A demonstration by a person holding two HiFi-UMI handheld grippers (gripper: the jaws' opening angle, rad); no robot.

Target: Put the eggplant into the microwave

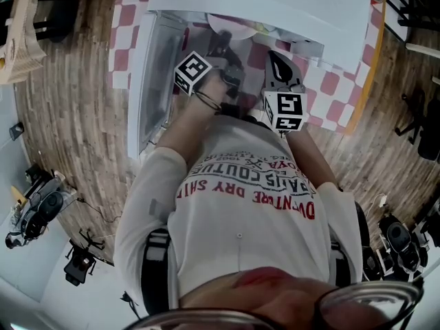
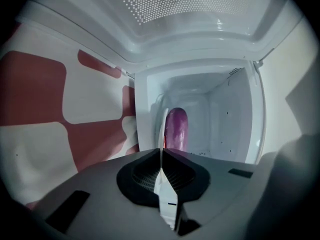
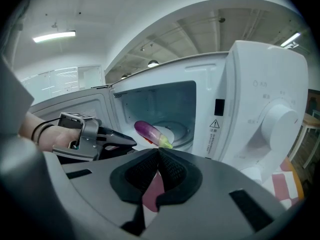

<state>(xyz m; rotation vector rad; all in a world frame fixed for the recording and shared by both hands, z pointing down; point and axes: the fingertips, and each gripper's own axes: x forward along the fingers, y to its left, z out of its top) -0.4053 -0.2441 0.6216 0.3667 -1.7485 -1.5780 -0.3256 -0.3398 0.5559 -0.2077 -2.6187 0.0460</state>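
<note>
Eggplant (image 2: pixel 177 129) partly hidden by plate (image 2: pixel 162 120), left claw (image 2: pixel 161 151).

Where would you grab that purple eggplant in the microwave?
Probably across the thick purple middle of the eggplant, reaching in through the open front of the microwave: the body lies long and rounded, while its green stem end tapers thin.

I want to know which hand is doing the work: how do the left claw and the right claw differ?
The left claw is shut on the rim of a white plate bearing the eggplant; the right claw is shut on nothing. The left claw reaches the microwave opening; the right claw sits farther out. Both point at the open cavity.
</note>
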